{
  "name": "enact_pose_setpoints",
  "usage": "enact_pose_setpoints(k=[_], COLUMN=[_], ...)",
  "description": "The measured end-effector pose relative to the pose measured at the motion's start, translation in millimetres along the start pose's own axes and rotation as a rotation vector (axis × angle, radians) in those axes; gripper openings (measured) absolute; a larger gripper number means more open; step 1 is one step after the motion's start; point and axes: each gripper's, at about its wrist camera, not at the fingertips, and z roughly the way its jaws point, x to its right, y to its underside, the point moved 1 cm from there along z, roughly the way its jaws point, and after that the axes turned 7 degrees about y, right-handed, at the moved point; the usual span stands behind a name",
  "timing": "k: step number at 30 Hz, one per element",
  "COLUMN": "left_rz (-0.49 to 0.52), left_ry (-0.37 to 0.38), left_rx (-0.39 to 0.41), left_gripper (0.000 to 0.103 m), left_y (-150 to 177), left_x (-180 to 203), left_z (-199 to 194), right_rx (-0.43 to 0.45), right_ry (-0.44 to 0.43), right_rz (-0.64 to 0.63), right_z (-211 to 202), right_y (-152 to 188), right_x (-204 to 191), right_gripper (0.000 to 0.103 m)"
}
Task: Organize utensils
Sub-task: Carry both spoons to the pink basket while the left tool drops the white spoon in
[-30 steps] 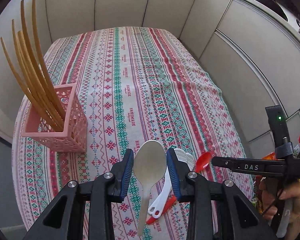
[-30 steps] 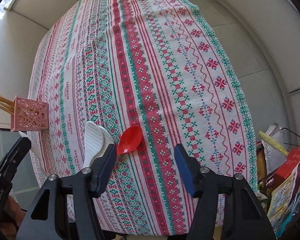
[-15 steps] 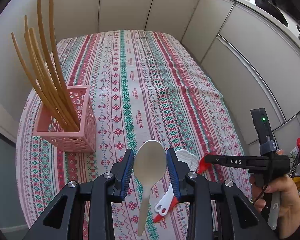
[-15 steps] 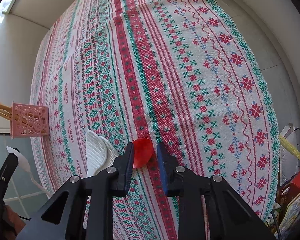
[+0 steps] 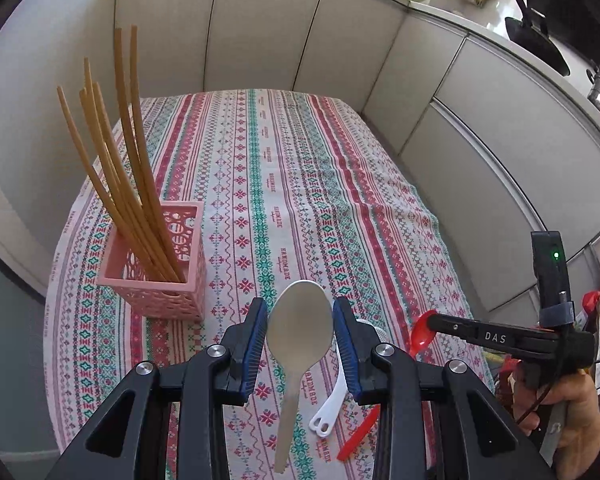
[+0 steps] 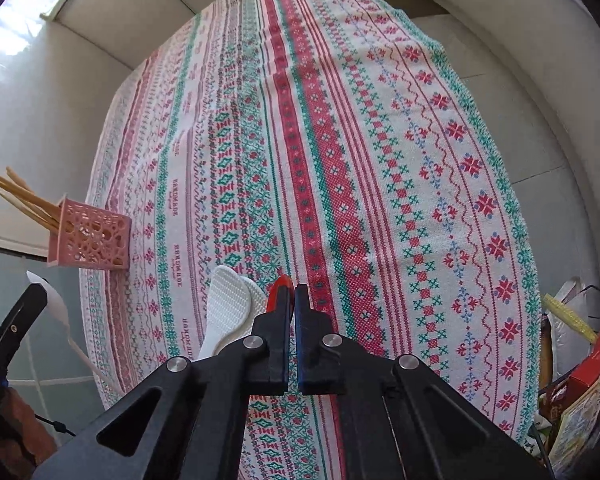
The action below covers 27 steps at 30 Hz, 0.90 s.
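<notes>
I see a striped cloth (image 5: 284,184) over the counter, pale cabinets behind. Pink basket (image 5: 160,276) holds chopsticks (image 5: 116,152). My left claw (image 5: 300,334) clamps the beige spoon (image 5: 298,336); my right claw (image 6: 291,308) pinches the red spoon (image 6: 278,289).

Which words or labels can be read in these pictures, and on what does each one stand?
"DAS": white letters on the black right gripper.
"HANDMADE": woven repeatedly into the striped tablecloth.
Small script under each "HANDMADE": too small to read.
Print on the boxes beside the table: too blurred to read.
</notes>
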Motion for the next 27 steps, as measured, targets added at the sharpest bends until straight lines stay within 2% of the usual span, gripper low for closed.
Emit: enact_pose_setpoints(k=[6, 13, 16, 20, 27], left_rz=[-0.027, -0.065, -0.101, -0.149, -0.228], left_ry=[0.03, 0.009, -0.002, -0.015, -0.044], left_rx=[0.121, 0.357, 0.465, 0.568, 0.656], left_gripper=[0.034, 0.034, 0.034, 0.034, 0.034], left_y=[-10, -26, -30, -36, -45], left_x=[-3, -17, -29, -47, -89], left_z=[-36, -89, -109, -120, -106], right_rx=[0.149, 0.314, 0.345, 0.368, 0.373], right_ry=[-0.016, -0.029, -0.048, -0.063, -0.076], right_rz=[-0.055, -0.106, -0.116, -0.13, -0.134], right_z=[-48, -88, -97, -102, -95], right_y=[7, 7, 6, 7, 6], right_x=[-17, -44, -51, -61, -70], right_gripper=[0.001, 0.001, 0.001, 0.001, 0.001])
